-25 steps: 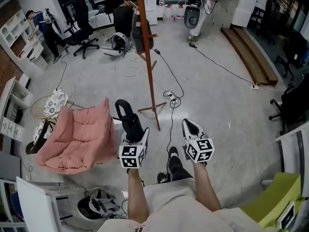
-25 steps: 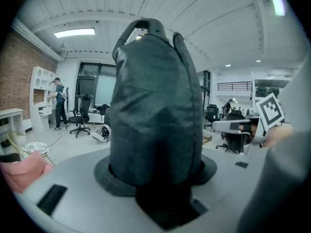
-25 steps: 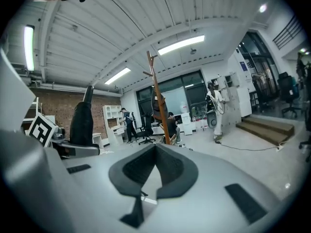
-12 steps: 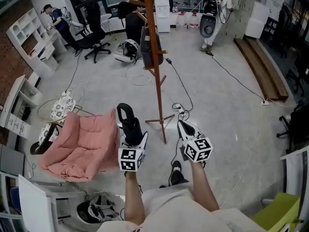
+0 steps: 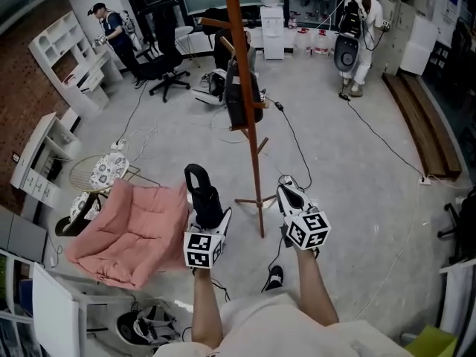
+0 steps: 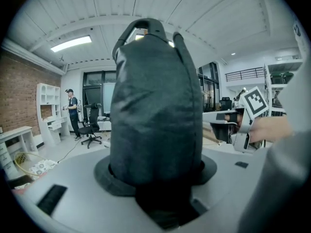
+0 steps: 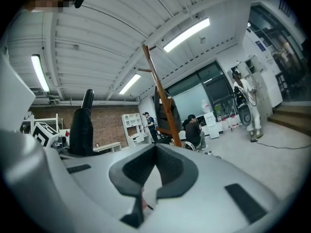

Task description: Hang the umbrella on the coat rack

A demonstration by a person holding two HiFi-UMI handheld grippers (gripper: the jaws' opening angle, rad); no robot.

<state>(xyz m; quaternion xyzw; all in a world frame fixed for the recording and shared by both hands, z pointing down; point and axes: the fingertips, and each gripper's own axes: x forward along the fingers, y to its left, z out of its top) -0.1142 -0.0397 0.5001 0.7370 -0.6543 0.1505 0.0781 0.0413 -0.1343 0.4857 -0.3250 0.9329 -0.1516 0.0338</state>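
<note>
A folded black umbrella (image 5: 201,191) in its sleeve, strap loop at the top, stands upright in my left gripper (image 5: 207,216), which is shut on its lower end. In the left gripper view the umbrella (image 6: 155,115) fills the middle between the jaws. My right gripper (image 5: 289,192) is beside it, empty, its pads together at the tips (image 7: 151,176). The brown wooden coat rack (image 5: 251,125) rises just ahead, between the two grippers, with a black garment (image 5: 242,95) hung on a peg. From the right gripper view the rack (image 7: 162,106) shows ahead and the umbrella (image 7: 81,130) at the left.
A pink cushioned seat (image 5: 130,225) lies left of my left gripper, with a wire basket (image 5: 97,173) beyond it. Cables and a power strip (image 5: 285,178) run over the floor by the rack's feet. People stand at the far left (image 5: 111,24) and far right (image 5: 363,13).
Both grippers have moved forward toward the coat rack, which now stands closer and taller in the head view. The umbrella stays in the left gripper's grip.
</note>
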